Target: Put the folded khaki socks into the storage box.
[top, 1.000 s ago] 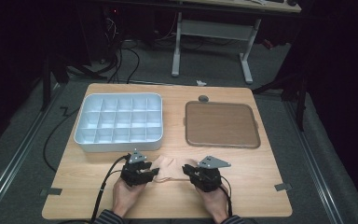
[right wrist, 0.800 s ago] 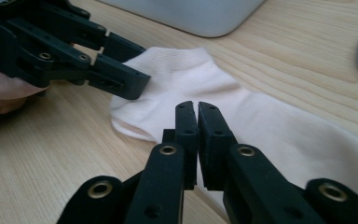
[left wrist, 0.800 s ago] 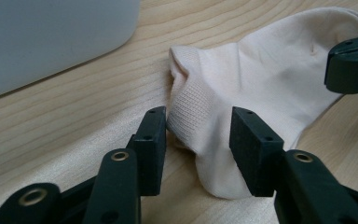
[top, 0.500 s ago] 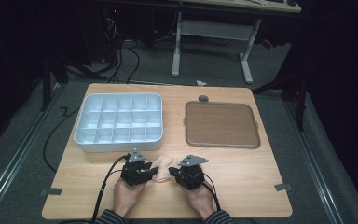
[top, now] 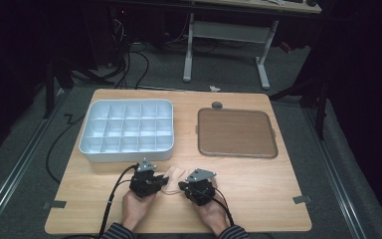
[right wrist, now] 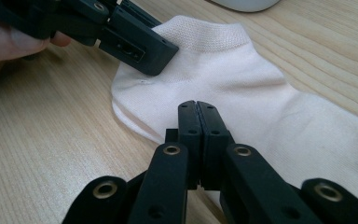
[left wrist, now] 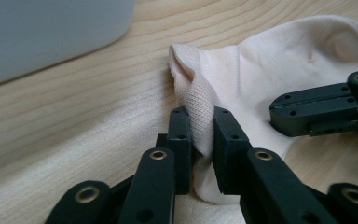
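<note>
- The small white knitted ankle sock [top: 172, 175] lies flat on the light wooden table [top: 258, 189], at its near edge, directly between the two hand-held tools and in front of the person's hands.
- The left gripper [left wrist: 200, 135] pinches a raised fold of the sock's ribbed cuff; its jaws have just been closing, and in the left gripper view the fabric stands squeezed between the two black pads, lifted a little off the wood.
- The right gripper [right wrist: 198, 109] has its jaws pressed together with no gap showing; its tips sit at the sock's near edge, and whether any cloth is caught between them cannot be told from the right gripper view.
- The deciding relation: the sock's long axis runs across the table from one gripper to the other, cuff end at the left gripper, foot stretching away past the right one. Both tools are at the sock, so neither is meaningfully nearer; the left one, by judgement, has the surer grip.
- Beyond them, just past the left gripper, stands the white plastic tray with many square compartments [top: 93, 147], its cells empty.
- To the right of it, well apart from the sock, lies the flat brown square tray [top: 236, 132], also bare.
</note>
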`<state>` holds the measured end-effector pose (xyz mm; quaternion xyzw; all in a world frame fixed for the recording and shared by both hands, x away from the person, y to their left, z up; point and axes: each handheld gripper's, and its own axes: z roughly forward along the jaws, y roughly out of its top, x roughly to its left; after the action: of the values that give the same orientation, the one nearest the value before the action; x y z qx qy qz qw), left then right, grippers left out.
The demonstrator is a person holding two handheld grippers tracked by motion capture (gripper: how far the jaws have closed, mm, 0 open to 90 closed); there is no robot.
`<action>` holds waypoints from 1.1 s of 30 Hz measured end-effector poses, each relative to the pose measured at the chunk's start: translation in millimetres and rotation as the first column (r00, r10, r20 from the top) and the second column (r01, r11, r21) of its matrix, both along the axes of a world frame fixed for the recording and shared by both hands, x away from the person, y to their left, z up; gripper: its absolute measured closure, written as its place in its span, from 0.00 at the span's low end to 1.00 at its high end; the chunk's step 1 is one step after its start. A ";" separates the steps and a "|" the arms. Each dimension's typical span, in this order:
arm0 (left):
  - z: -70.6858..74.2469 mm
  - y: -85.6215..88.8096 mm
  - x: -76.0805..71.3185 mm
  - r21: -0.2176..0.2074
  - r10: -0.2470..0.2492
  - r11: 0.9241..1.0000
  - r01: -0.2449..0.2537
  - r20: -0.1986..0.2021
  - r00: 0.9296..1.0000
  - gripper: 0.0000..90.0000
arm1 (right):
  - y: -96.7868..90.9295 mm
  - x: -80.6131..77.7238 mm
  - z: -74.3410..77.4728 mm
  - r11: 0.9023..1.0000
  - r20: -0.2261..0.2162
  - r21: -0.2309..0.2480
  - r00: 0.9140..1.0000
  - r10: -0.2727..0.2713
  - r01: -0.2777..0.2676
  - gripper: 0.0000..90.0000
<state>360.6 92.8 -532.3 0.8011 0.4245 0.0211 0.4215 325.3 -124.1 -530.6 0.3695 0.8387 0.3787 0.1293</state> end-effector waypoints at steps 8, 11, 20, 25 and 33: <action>4.5 4.6 -0.5 -0.054 -0.009 0.999 0.009 0.002 1.000 0.92 | -0.5 0.5 0.3 1.000 -0.005 -0.002 1.000 0.006 -0.006 0.99; 7.8 6.4 -0.9 -0.080 -0.015 0.997 0.015 0.001 1.000 0.92 | 0.2 0.6 1.2 1.000 -0.012 -0.008 1.000 0.005 -0.005 0.99; 26.1 1.2 -5.3 -0.054 -0.061 0.996 0.065 0.071 0.996 0.91 | 5.1 2.7 2.7 0.999 -0.021 -0.020 0.999 0.024 -0.025 0.99; 32.2 4.4 -7.5 -0.074 -0.076 0.994 0.083 0.085 0.993 0.91 | 9.8 5.1 3.2 0.999 -0.036 -0.019 0.999 0.038 -0.039 1.00; 38.1 8.6 -10.1 -0.143 -0.104 0.982 0.120 0.110 0.988 0.92 | 20.5 8.6 2.4 0.997 -0.056 0.005 0.996 0.074 -0.074 1.00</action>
<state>350.5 101.4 -494.2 0.7877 0.3569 0.0063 0.5021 333.8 -103.5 -528.1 0.3490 0.8544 0.3741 0.0912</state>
